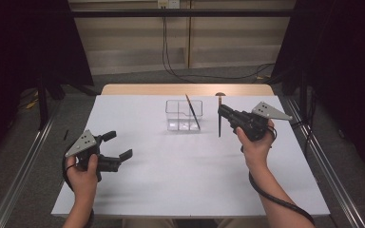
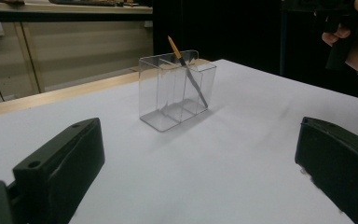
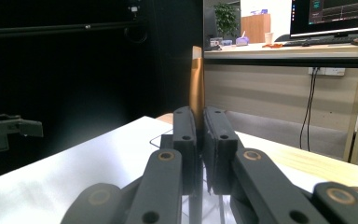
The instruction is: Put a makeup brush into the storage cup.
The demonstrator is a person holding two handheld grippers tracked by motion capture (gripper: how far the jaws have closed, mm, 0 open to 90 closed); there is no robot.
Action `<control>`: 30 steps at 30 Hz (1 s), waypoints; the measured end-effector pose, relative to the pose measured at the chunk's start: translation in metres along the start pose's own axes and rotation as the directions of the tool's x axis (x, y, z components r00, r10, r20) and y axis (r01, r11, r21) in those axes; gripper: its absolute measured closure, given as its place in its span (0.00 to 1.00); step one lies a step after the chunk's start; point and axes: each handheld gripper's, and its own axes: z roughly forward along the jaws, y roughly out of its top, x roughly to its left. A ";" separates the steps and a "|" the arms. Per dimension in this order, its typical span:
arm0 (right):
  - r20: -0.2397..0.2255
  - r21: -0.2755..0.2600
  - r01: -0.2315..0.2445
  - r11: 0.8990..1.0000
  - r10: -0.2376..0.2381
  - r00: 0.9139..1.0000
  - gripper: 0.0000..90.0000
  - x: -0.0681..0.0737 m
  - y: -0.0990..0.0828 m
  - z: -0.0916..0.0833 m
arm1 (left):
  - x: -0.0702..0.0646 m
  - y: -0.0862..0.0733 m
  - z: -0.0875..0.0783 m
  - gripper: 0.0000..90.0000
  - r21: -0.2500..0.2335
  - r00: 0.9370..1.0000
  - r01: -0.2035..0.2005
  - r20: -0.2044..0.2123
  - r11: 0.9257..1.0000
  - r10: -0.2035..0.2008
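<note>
A clear holder (image 1: 179, 124) with compartments stands at the table's far middle, and a dark pencil (image 1: 193, 113) with an orange top leans in its right compartment. In the left gripper view the holder (image 2: 168, 93) and that pencil (image 2: 182, 64) lie straight ahead. My right gripper (image 1: 222, 112) hovers just right of the holder, shut on a second thin brown pencil (image 1: 219, 124) held upright. In the right gripper view the jaws (image 3: 199, 135) pinch that pencil (image 3: 196, 79), its pale end up. My left gripper (image 1: 121, 144) rests open at the table's left, nothing between its jaws (image 2: 198, 140).
The white tabletop (image 1: 180, 175) spreads between the two hands. A wooden strip (image 1: 185, 89) runs along the far edge, with dark curtains at both sides and cables on the floor behind. A hand with the right gripper (image 2: 349, 32) shows at the upper right of the left gripper view.
</note>
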 end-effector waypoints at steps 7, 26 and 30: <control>0.008 -0.017 -0.003 1.000 0.004 1.000 0.94 -0.003 0.004 0.002 | 0.001 0.000 -0.001 0.01 -0.001 1.000 0.001 -0.001 1.000 -0.001; 0.023 -0.047 0.002 0.999 -0.001 1.000 0.94 -0.009 0.018 0.012 | 0.002 0.000 -0.003 0.01 -0.003 1.000 0.008 -0.004 1.000 -0.008; 0.025 -0.049 0.012 0.999 -0.011 1.000 0.94 -0.009 0.021 0.015 | 0.002 0.000 -0.003 0.01 -0.006 1.000 0.008 -0.006 1.000 -0.008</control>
